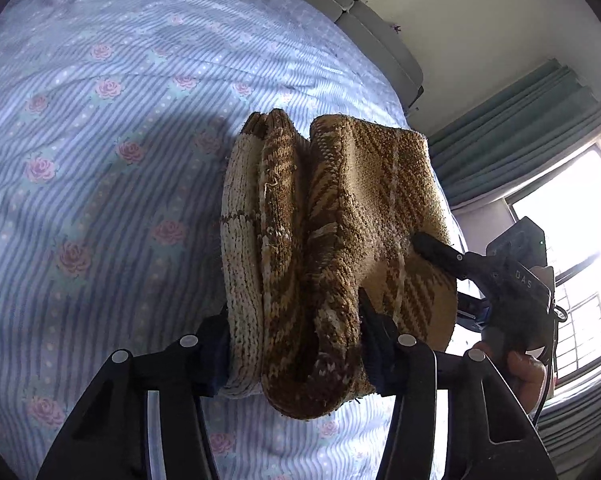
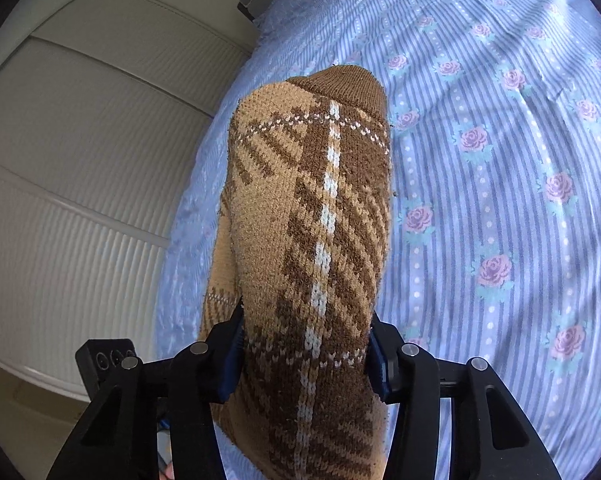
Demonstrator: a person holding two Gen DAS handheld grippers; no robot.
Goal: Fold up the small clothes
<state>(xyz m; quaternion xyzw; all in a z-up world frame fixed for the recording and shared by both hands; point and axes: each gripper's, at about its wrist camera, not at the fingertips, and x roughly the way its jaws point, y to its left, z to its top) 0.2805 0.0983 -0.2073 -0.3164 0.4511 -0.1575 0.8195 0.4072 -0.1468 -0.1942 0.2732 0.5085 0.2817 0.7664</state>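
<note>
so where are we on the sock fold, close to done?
Partly. Done: the brown plaid sock is already bunched into several layers. In hand: the left gripper and right gripper both clamp it, held above the floral bedsheet. Left: finish the fold and set it down. No folded pile or other clothes show in either view.

Sock (image 1: 324, 248) hanging above bed (image 1: 100, 140), pinched between left gripper (image 1: 296, 344) and right gripper (image 2: 306, 356); right gripper sitting at sock's right side.
</note>
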